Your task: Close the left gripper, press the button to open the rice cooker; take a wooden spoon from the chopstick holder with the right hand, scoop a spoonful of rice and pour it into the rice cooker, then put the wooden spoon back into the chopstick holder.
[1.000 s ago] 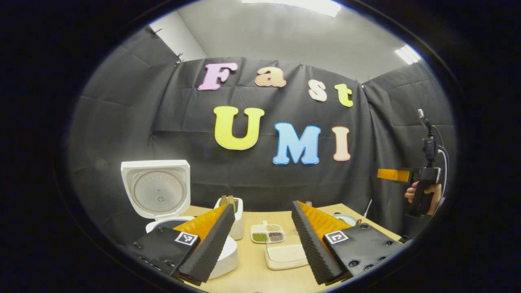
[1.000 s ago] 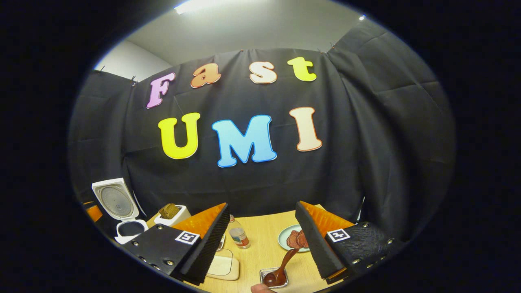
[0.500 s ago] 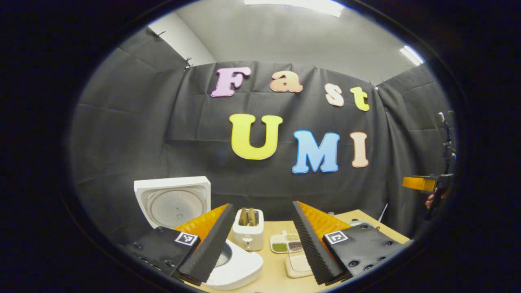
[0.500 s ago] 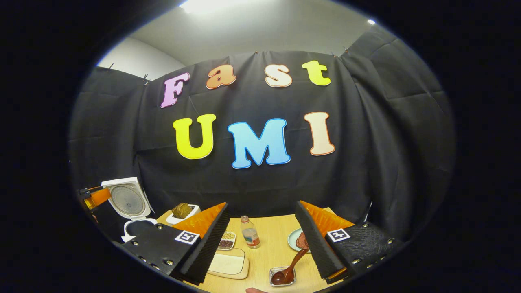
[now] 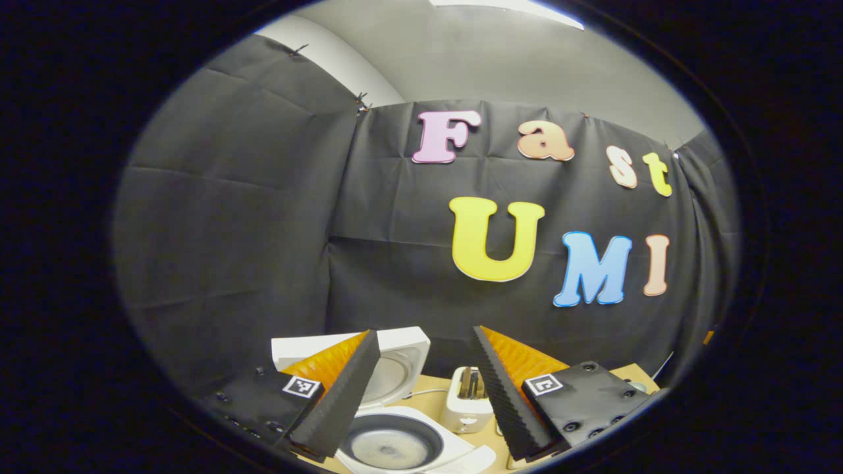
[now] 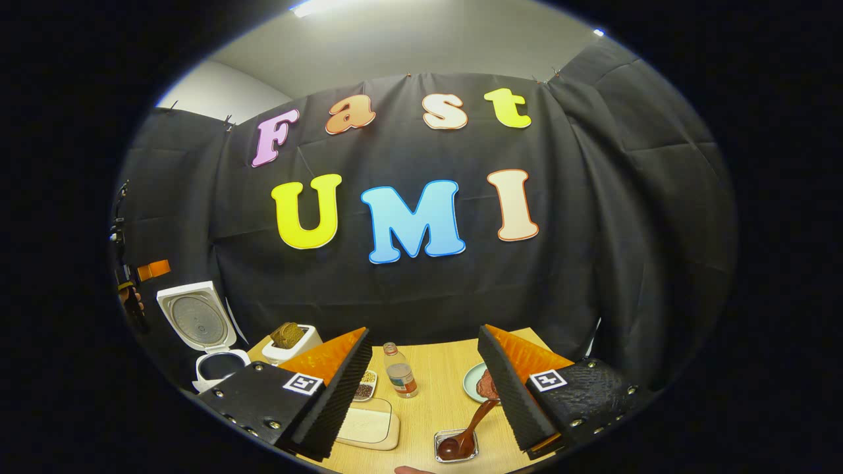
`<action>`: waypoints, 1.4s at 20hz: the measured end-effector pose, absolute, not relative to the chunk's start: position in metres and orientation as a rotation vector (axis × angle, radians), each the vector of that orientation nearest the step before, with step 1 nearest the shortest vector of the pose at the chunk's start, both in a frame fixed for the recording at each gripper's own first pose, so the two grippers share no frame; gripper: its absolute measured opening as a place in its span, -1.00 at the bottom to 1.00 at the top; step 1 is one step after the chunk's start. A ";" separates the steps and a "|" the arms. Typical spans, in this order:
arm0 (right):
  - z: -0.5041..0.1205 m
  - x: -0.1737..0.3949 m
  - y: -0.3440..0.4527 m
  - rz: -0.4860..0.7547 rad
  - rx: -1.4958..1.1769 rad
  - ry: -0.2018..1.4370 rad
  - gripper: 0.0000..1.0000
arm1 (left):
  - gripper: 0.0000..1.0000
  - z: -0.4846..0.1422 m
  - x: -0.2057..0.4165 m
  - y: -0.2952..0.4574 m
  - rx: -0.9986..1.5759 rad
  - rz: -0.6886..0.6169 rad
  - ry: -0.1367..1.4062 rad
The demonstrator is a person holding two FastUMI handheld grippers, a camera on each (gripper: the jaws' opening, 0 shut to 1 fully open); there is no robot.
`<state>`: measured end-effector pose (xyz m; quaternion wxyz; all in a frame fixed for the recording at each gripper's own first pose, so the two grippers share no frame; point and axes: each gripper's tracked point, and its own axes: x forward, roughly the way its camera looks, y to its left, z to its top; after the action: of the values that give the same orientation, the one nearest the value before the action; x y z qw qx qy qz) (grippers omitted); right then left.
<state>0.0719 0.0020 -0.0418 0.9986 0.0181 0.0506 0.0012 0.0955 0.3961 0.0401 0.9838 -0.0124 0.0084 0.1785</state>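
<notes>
The rice cooker [image 5: 395, 441] stands at the left of the tabletop [image 6: 435, 375] with its lid [image 6: 195, 316] tipped up and back, so the button step looks done and the dark inner pot [image 5: 394, 447] lies bare to take the rice. The left gripper [image 5: 421, 388] hangs just above that pot, its fingers apart and holding nothing; it seems placed there only because it worked the lid. In the right gripper view it shows at the far left, raised beside the lid.

The right gripper [image 6: 425, 388] hovers over the near middle of the tabletop, fingers spread and empty. A dark wooden spoon [image 6: 464, 434] rests with its bowl in a small square dish [image 6: 456, 446] at the near edge, handle leaning up toward the right finger, an easy angle for a pinch. The chopstick holder [image 6: 290, 342], white and boxy, stands right of the cooker. A shallow tray of white rice [image 6: 365, 424] lies in front, near enough for a short carry. A bottle [image 6: 398, 372] and a plate [image 6: 475, 383] stand farther back.
</notes>
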 end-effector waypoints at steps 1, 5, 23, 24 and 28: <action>-0.045 0.075 0.001 0.001 0.034 0.109 0.97 | 0.92 0.043 0.108 0.412 -0.019 0.384 0.019; -0.049 0.085 0.000 -0.007 0.037 0.132 0.96 | 0.94 0.039 0.152 0.472 -0.035 0.478 0.042; -0.041 0.104 -0.001 -0.019 0.069 0.117 0.96 | 0.95 -0.040 0.218 0.550 -0.071 0.627 0.256; -0.038 0.104 0.001 -0.014 0.079 0.107 0.96 | 0.95 -0.041 0.218 0.542 -0.075 0.623 0.250; -0.033 0.101 0.005 0.019 0.064 0.096 0.97 | 0.94 -0.050 0.194 0.508 -0.053 0.609 0.219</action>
<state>0.1011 0.0053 -0.0329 0.9983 0.0318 0.0478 0.0094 0.1935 0.5081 -0.0501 0.9477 -0.0262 0.1075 0.2993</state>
